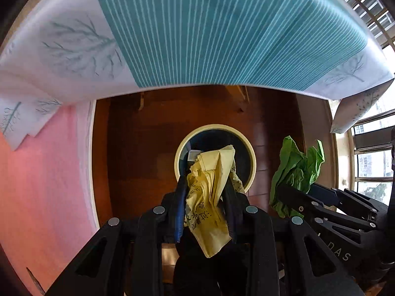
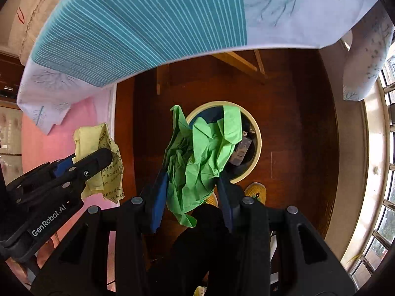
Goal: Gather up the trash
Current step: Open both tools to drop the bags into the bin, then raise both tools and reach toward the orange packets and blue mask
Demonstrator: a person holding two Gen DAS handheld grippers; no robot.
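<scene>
In the left wrist view, a pink mat (image 1: 37, 185) fills the left side of the frame, lying on the dark wooden floor (image 1: 138, 153). Across the top hangs the edge of the bench, draped in a white cloth with a teal striped panel (image 1: 222, 32) and grey tree prints. At lower centre the left tongs (image 1: 206, 197) are closed narrowly on a crumpled yellow paper (image 1: 209, 197) printed with black characters; the paper sticks up in line with the mouth of a round cream-rimmed bin (image 1: 250, 153) standing on the floor beyond. At the right of the frame the right tongs (image 1: 292, 192) grip a crumpled green paper (image 1: 296, 167), with a window behind.

In the right wrist view, the pink mat (image 2: 49, 135) sits at the left, and the left tongs (image 2: 98, 157) enter from lower left, clamped on the yellow paper (image 2: 108, 153) over the mat's edge. At centre the right tongs (image 2: 192, 185) are pinched on the green paper (image 2: 200, 157), which overlaps the left part of the bin (image 2: 258, 138); other rubbish shows inside the bin. Just below the bin a yellow shoe (image 2: 256, 192) rests on the floor. The striped cloth (image 2: 148, 17) spans the top, and windows curve along the right edge.
</scene>
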